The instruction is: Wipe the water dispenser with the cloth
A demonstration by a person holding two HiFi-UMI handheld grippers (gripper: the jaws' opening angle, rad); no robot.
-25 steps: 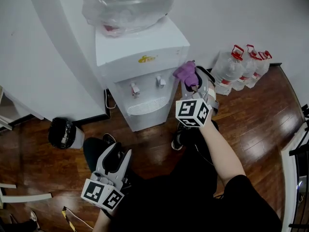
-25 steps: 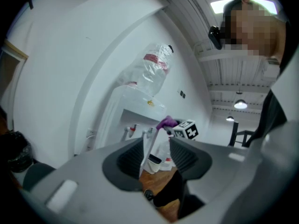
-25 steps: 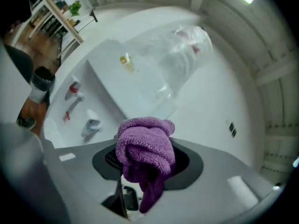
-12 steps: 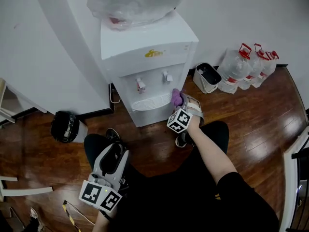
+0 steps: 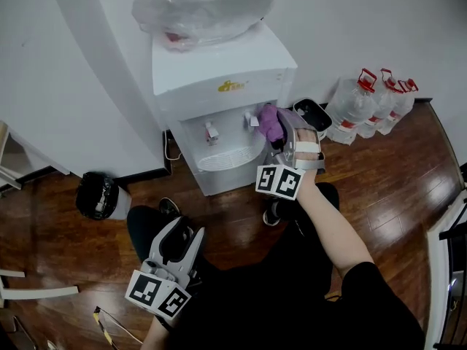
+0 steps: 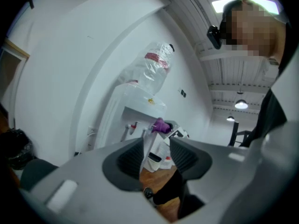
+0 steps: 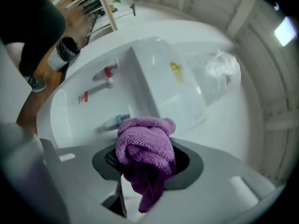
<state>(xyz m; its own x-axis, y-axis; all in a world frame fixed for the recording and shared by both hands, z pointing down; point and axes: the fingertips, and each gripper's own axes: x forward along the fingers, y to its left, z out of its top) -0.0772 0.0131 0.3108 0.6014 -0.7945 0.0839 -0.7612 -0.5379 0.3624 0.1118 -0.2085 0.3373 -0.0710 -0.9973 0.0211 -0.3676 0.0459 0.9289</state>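
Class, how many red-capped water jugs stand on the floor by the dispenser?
3. All in a row on the floor right of the water dispenser: the nearest jug, the middle jug, the farthest jug. Others may be hidden behind them.

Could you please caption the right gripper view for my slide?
Right gripper holding the purple cloth near the water dispenser's taps.

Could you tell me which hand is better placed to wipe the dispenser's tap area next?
Right: the right tongs clamp the purple cloth near the water dispenser; the left tongs hang empty, low.
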